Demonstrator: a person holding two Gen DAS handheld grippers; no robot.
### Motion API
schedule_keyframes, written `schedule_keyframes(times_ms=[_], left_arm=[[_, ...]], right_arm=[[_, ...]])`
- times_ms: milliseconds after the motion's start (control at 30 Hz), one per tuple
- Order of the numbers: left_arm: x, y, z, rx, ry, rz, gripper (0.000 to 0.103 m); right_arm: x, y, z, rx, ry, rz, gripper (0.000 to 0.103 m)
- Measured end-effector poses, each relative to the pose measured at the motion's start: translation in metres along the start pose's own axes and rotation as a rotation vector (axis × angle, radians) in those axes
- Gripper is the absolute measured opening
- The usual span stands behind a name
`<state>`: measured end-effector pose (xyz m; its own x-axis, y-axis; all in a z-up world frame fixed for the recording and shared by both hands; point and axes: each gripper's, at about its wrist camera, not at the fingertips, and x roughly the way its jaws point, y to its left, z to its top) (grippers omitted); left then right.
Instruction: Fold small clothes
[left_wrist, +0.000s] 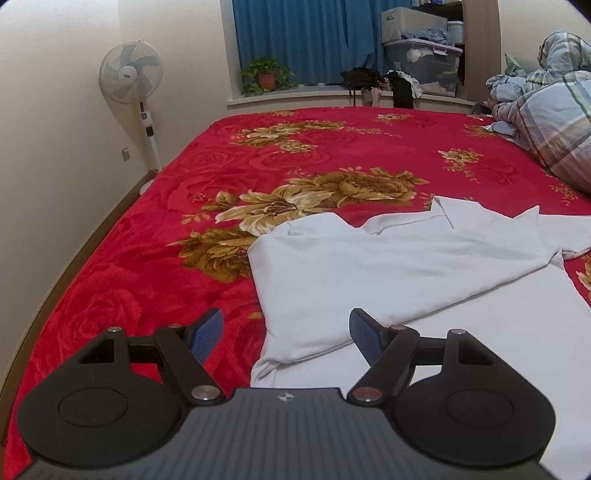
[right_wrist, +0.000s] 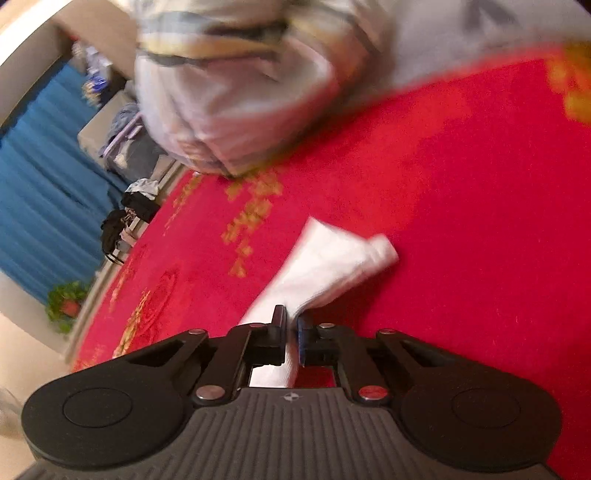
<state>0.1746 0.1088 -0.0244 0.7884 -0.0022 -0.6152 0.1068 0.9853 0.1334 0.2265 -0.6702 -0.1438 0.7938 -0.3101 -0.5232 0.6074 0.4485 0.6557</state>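
From the left wrist we see our left gripper spread wide, holding nothing, over the white shirt on the red blanket. From the right wrist, blurred, our right gripper pinches white cloth trailing toward one o'clock.

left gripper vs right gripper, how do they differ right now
The left gripper is open with its fingers spread wide; the right gripper is shut on a strip of the white garment. The left gripper holds nothing and sits over the garment's edge on the red floral blanket; the right gripper lifts its cloth above the blanket. The left wrist view is sharp; the right wrist view is blurred. Both are black with blue pads.
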Motion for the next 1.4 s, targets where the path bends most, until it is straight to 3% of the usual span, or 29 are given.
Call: schedule_keyframes(times_ms=[67, 133, 200, 300, 367, 433, 500, 567, 600, 667, 733, 800, 933, 1067, 1133, 1200, 1400], left_arm=[[0.000, 0.003, 0.001, -0.012, 0.010, 0.006, 0.080], [0.001, 0.008, 0.003, -0.050, 0.020, -0.002, 0.080], [-0.002, 0.014, 0.007, -0.090, 0.018, -0.009, 0.080], [-0.005, 0.022, 0.012, -0.135, 0.015, -0.002, 0.080], [-0.006, 0.028, 0.014, -0.170, 0.021, -0.006, 0.080], [-0.005, 0.036, 0.015, -0.210, 0.034, -0.018, 0.080], [-0.006, 0.042, 0.015, -0.236, 0.043, -0.023, 0.080], [-0.005, 0.047, 0.015, -0.252, 0.051, -0.022, 0.079], [-0.005, 0.050, 0.014, -0.265, 0.054, -0.027, 0.076], [-0.004, 0.055, 0.012, -0.290, 0.064, -0.055, 0.058], [0.001, 0.058, 0.010, -0.318, 0.085, -0.106, 0.028], [0.010, 0.058, 0.008, -0.344, 0.108, -0.154, 0.021], [0.036, 0.055, 0.007, -0.439, 0.154, -0.253, 0.021], [0.071, 0.048, 0.007, -0.527, 0.207, -0.317, 0.022], [0.088, 0.043, 0.004, -0.557, 0.239, -0.323, 0.025], [0.102, 0.039, 0.002, -0.566, 0.262, -0.304, 0.025], [0.124, 0.035, -0.003, -0.586, 0.280, -0.291, 0.027]], right_arm=[[-0.015, 0.041, -0.003, -0.120, -0.052, 0.020, 0.005], [-0.040, 0.100, -0.017, -0.282, -0.100, 0.109, 0.005], [-0.075, 0.165, -0.048, -0.444, -0.123, 0.256, 0.005], [-0.138, 0.250, -0.122, -0.601, -0.093, 0.535, 0.005], [-0.173, 0.291, -0.184, -0.657, -0.008, 0.692, 0.006], [-0.195, 0.316, -0.241, -0.672, 0.132, 0.807, 0.009], [-0.202, 0.328, -0.300, -0.665, 0.355, 0.858, 0.028], [-0.196, 0.325, -0.353, -0.667, 0.638, 0.821, 0.028], [-0.196, 0.319, -0.370, -0.691, 0.721, 0.773, 0.028], [-0.204, 0.306, -0.381, -0.767, 0.786, 0.670, 0.028], [-0.219, 0.298, -0.368, -0.819, 0.770, 0.615, 0.028], [-0.233, 0.289, -0.342, -0.847, 0.735, 0.545, 0.028], [-0.246, 0.267, -0.281, -0.795, 0.632, 0.425, 0.031], [-0.238, 0.235, -0.253, -0.717, 0.515, 0.421, 0.031], [-0.226, 0.224, -0.245, -0.703, 0.475, 0.356, 0.034], [-0.216, 0.220, -0.236, -0.671, 0.431, 0.364, 0.034], [-0.191, 0.208, -0.228, -0.613, 0.420, 0.311, 0.034]])
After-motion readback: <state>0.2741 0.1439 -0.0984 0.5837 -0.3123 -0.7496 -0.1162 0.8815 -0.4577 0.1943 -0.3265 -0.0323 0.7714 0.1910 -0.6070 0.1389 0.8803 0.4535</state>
